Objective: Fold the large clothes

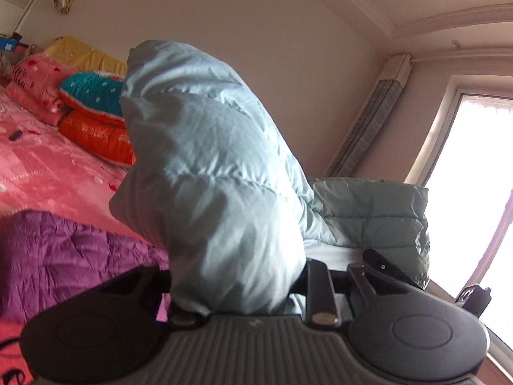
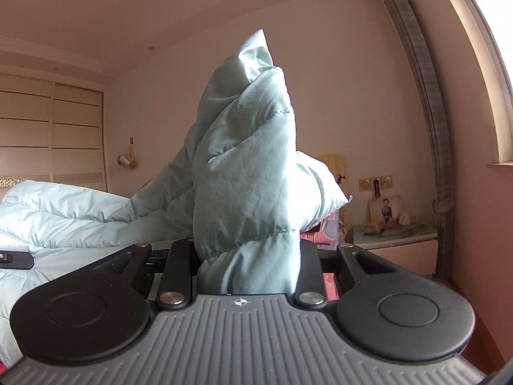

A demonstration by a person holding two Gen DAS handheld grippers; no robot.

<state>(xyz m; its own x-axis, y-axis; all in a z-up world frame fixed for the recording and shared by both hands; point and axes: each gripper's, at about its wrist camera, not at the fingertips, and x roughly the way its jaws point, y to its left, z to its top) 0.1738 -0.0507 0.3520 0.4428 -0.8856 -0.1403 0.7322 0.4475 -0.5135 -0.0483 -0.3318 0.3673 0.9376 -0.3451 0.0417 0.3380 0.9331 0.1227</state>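
Left wrist view: left gripper point(image 1: 237, 292) clenched on a bunched fold of the pale blue puffer jacket point(image 1: 205, 173), which rises from between the jaws toward 12 o'clock. More jacket at 3 o'clock. Pink bedspread point(image 1: 48, 166) at 9 o'clock, pillows point(image 1: 93, 96) at 10, purple quilt point(image 1: 70, 250) at 8. Right wrist view: right gripper point(image 2: 247, 276) grasping another jacket fold point(image 2: 247, 166), standing up at 12 o'clock; the rest trails to 9 o'clock. Bedside cabinet point(image 2: 400, 247) at 3 o'clock. No containers seen.
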